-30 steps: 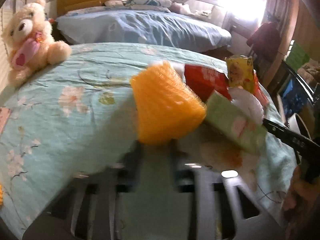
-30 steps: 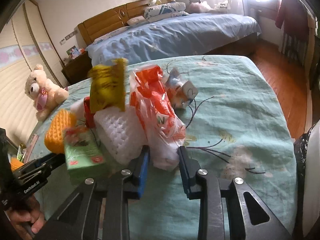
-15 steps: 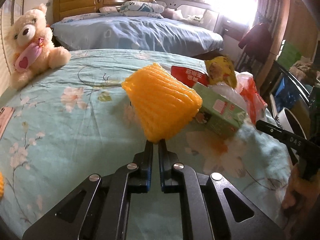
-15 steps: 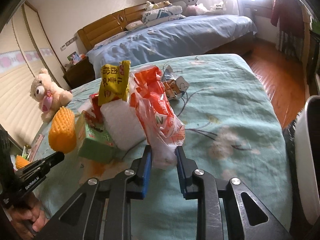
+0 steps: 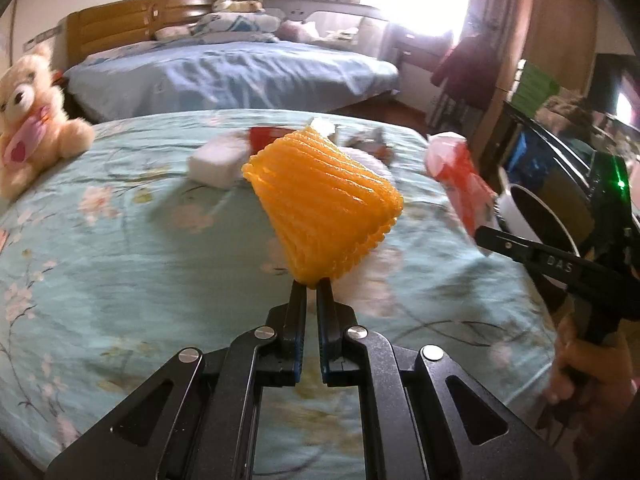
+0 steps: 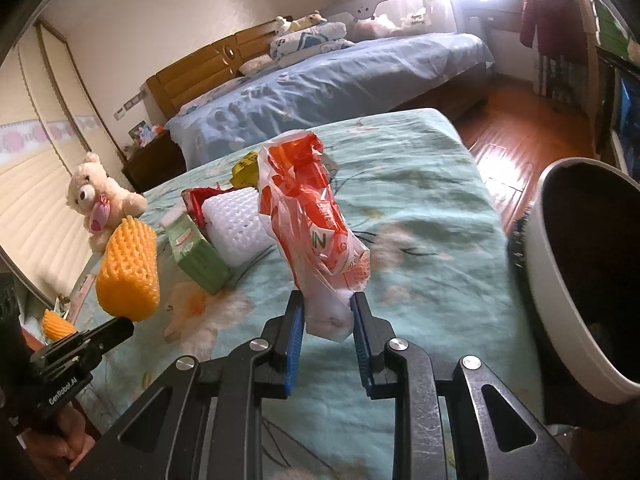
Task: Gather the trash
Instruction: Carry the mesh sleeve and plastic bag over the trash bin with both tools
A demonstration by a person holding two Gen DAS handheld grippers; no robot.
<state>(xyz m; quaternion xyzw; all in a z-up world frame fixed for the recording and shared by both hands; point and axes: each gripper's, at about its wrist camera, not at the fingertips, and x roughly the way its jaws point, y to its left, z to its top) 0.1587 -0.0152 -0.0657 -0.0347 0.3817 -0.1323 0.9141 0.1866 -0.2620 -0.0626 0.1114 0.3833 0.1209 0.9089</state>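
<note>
Above the floral bedspread (image 5: 120,240), clear of its near edge, the orange foam net (image 5: 324,208) hangs pinched at its lower tip in the almost closed left gripper (image 5: 311,292). The red-and-white plastic bag (image 6: 316,224) sits squeezed between the narrowly parted pads of the right gripper (image 6: 326,312), beside the white bin (image 6: 560,280), whose far side is cut off. Motion blurs the litter behind: white foam (image 6: 236,224), green carton (image 6: 196,252)

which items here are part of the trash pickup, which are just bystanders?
Job:
orange foam net, in left gripper
red-white plastic bag, in right gripper
white foam net, green carton, red wrapper
bin

Bystanders:
teddy bear
blue bed
</note>
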